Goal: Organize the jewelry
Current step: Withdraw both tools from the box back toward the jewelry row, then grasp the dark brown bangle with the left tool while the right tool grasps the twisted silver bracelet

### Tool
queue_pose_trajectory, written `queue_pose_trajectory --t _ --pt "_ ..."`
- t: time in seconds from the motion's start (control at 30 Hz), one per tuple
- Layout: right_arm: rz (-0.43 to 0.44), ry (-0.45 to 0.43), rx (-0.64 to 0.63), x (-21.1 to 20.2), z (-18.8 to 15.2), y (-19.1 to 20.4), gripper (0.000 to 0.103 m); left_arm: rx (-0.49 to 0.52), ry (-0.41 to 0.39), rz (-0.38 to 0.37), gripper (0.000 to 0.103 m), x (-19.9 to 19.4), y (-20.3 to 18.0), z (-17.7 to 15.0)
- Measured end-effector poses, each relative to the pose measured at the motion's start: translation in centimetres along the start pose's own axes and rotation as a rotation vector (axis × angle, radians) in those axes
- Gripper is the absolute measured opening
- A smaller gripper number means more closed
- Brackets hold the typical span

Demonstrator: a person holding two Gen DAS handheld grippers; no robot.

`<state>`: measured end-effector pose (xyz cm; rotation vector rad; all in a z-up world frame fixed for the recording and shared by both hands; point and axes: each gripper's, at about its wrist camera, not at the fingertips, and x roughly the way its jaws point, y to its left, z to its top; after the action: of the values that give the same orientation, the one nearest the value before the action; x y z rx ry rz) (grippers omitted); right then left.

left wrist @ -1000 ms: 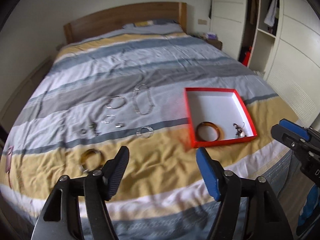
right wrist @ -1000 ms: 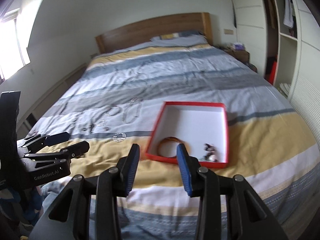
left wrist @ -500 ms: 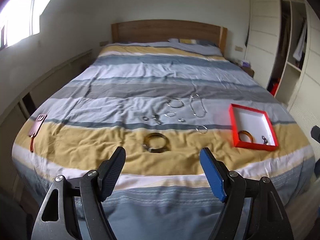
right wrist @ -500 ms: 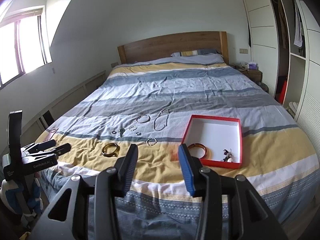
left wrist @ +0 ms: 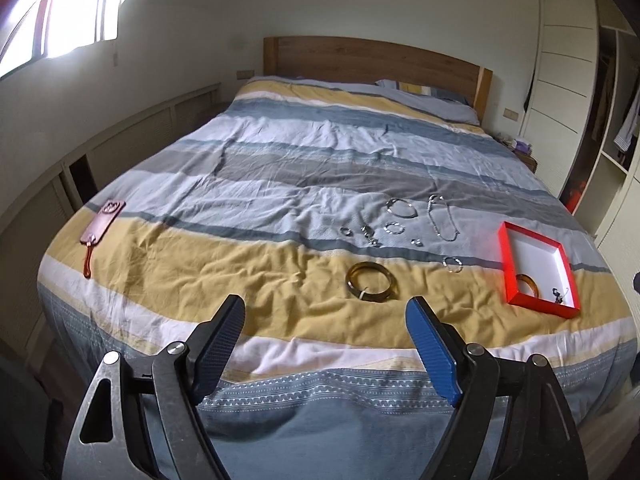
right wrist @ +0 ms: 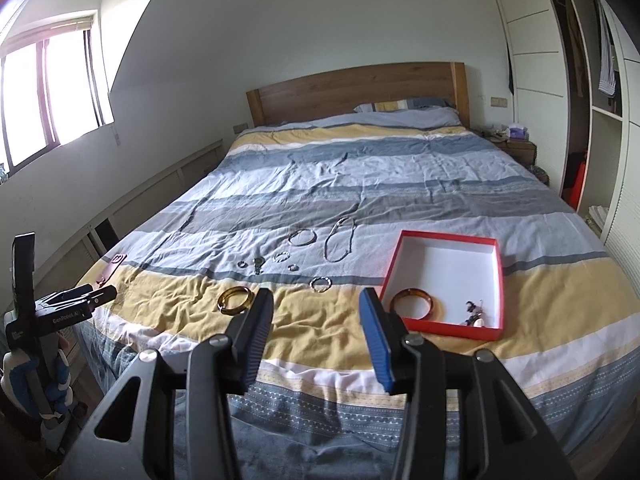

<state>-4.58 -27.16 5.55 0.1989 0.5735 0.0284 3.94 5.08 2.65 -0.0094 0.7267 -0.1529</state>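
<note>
An amber bangle [left wrist: 372, 286] lies on the yellow stripe of the bed, just beyond my left gripper [left wrist: 324, 308], whose jaws are opening with nothing between them. Behind the bangle lie several silver pieces: a bracelet [left wrist: 402, 208], a chain necklace [left wrist: 442, 218] and a small beaded bracelet [left wrist: 453, 264]. A red box [left wrist: 505, 264] at the right holds a second amber bangle [left wrist: 528, 284] and a dark charm [left wrist: 558, 294]. My right gripper [right wrist: 316, 300] stands open and empty over the foot of the bed, between the loose bangle [right wrist: 235, 300] and the red box [right wrist: 392, 266]. The left gripper [right wrist: 102, 291] shows at the far left.
A reddish-brown phone case [left wrist: 102, 224] lies near the bed's left edge. A low panelled wall unit [left wrist: 132, 136] runs along the left. A nightstand [right wrist: 516, 148] and an open wardrobe [right wrist: 592, 120] stand to the right of the bed.
Both grippers have drawn back from the bed. The left one has swung left, so the red box now sits at the right of its view, and its jaws have widened.
</note>
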Motion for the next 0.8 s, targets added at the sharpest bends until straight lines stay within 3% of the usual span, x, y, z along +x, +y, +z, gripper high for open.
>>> queue_pose_trajectory --t 0.53,0.8 --pt "0.045 0.175 -0.027 12.1 -0.8 1.4 0.043 -0.027 0.196 0.006 0.078 10.6 1.6 -1.0" --pt "0.064 0.252 -0.032 18.5 -0.9 1.7 0.043 -0.017 0.274 -0.073 0.07 16.1 0.7 -0.2"
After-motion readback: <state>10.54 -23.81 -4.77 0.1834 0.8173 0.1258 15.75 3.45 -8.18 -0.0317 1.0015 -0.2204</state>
